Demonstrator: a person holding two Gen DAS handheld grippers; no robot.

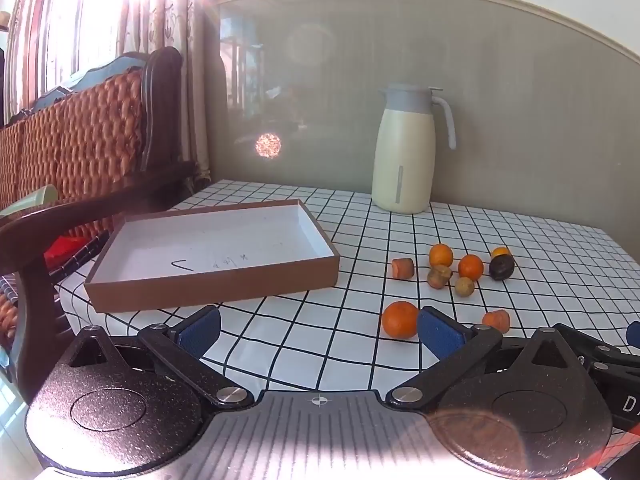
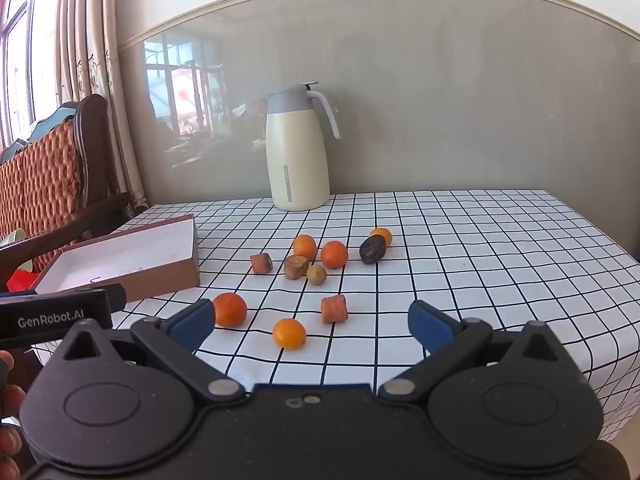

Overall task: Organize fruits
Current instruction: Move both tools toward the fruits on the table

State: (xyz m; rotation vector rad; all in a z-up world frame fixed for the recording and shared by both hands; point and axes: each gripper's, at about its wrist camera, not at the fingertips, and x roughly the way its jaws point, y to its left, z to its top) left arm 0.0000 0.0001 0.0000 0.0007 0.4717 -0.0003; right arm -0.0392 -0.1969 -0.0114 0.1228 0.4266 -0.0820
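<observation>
Checkered tabletop (image 2: 480, 248) by grey wall | fruits (image 2: 334, 255) scattered mid-tabletop, right of shallow box (image 1: 208, 276) | left gripper (image 1: 318, 330) released, empty | right gripper (image 2: 312, 326) released, above a small orange (image 2: 289, 334)

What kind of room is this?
Probably a room in someone's home, maybe a dining or living room. A checked tablecloth covers the table, a cream thermos jug stands by the wall, and a wooden chair sits near curtains.
</observation>
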